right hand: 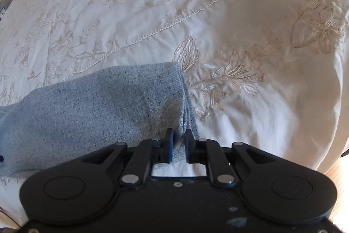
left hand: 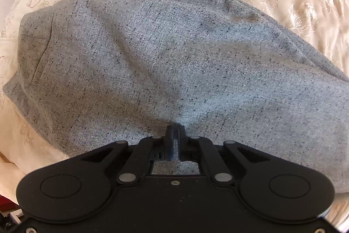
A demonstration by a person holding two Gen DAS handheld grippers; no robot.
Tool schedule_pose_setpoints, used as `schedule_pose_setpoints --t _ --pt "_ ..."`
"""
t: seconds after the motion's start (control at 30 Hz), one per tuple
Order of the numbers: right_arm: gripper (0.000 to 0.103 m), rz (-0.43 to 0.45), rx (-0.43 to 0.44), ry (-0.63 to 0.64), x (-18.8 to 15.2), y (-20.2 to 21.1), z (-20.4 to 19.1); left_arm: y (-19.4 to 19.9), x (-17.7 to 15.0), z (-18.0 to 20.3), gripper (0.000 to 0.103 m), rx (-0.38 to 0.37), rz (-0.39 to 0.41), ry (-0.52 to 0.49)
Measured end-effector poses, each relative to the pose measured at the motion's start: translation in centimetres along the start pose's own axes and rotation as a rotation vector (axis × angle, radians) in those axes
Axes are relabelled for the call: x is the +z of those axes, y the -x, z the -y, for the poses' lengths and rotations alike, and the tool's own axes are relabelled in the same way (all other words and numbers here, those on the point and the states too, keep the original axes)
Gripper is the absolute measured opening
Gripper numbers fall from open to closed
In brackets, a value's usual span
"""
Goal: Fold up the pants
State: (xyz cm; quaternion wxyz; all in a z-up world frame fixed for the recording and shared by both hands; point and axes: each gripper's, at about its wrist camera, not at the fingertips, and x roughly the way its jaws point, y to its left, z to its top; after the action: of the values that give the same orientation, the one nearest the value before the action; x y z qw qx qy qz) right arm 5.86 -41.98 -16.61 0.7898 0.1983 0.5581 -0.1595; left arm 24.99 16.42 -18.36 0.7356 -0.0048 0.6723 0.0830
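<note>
The left gripper [left hand: 175, 130] points almost straight down at the bed, its jaws drawn nearly together with only a thin slit between them; their tips sit at the near edge of the pants [left hand: 174, 71], where the cloth rises slightly toward them, so they appear to be pinching a small fold of the fabric. The right gripper [right hand: 179, 134] leans steeply down as well, tipped a little forward, and its jaws stand a short way apart with the stacked edge at the end of the pants [right hand: 98, 106] lying in the gap; whether the pads press on that cloth cannot be told, since the edge looks slack between them. The pants are of grey-blue speckled cloth and lie on a cream bedspread [right hand: 250, 14] stitched with pale flowers and a line of corded trim. In the left wrist view they fill most of the picture as a broad, softly rumpled bundle, their long axis running from the upper left, where a seam and a slit-like opening show, down toward the lower right. In the right wrist view the same garment stretches lengthwise from the left edge of the picture to a squared, layered end just beside the right jaws, with open bedspread beyond it.
</note>
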Motion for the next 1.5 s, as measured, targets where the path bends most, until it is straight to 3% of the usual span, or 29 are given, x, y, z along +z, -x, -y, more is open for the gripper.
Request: schedule_pose_setpoints --t 0.1,0.2,0.4,0.43,0.47,0.5,0.53,0.77,0.9,1.03,1.27,1.3,1.33,1.5 --pt "0.021 0.099 0.037 0.02 0.6 2.2 -2.1 1.7 1.0 -0.6 0.009 -0.079 0.007 -0.014" --pt "0.022 0.138 0.1 0.097 1.1 3.3 -6.5 4.3 3.2 -0.4 0.009 -0.142 0.053 -0.073" --pt "0.025 0.104 0.272 0.177 0.8 2.3 -16.8 6.5 10.7 0.3 0.012 -0.194 0.108 -0.169" --pt "0.025 0.095 0.308 0.197 0.5 2.2 -18.7 6.3 11.9 0.2 0.016 -0.196 0.107 -0.179" --pt "0.025 0.086 0.348 0.221 0.1 1.9 -20.5 6.0 13.1 0.6 0.021 -0.192 0.099 -0.196" --pt "0.025 0.078 0.377 0.25 -0.2 1.7 -22.4 5.3 14.1 0.9 0.034 -0.19 0.083 -0.215" --pt "0.025 0.072 0.393 0.288 -0.7 1.6 -24.7 4.5 14.9 1.2 0.038 -0.181 0.066 -0.232" --pt "0.025 0.075 0.426 0.475 -2.7 0.2 -36.0 -1.3 16.5 3.0 0.037 -0.17 -0.108 -0.284" --pt "0.025 0.059 0.426 0.514 -3.6 -0.3 -39.3 -1.9 17.0 2.8 0.037 -0.221 -0.123 -0.271" --pt "0.025 0.043 0.43 0.518 -3.9 -0.6 -40.8 -0.9 17.7 1.1 0.038 -0.287 -0.086 -0.18" --pt "0.025 0.03 0.427 0.516 -3.8 -1.0 -40.9 -3.2 17.4 2.2 0.041 -0.151 -0.15 -0.268" --pt "0.025 0.029 0.424 0.519 -3.7 -1.1 -40.9 -3.3 17.3 2.3 0.031 -0.148 -0.15 -0.262" --pt "0.025 0.028 0.424 0.525 -3.7 -1.2 -41.0 -3.3 17.4 2.0 0.004 -0.144 -0.141 -0.234" --pt "0.025 0.025 0.428 0.633 -3.2 -2.0 -41.9 -3.7 18.5 -0.8 0.0 -0.216 -0.106 -0.059"
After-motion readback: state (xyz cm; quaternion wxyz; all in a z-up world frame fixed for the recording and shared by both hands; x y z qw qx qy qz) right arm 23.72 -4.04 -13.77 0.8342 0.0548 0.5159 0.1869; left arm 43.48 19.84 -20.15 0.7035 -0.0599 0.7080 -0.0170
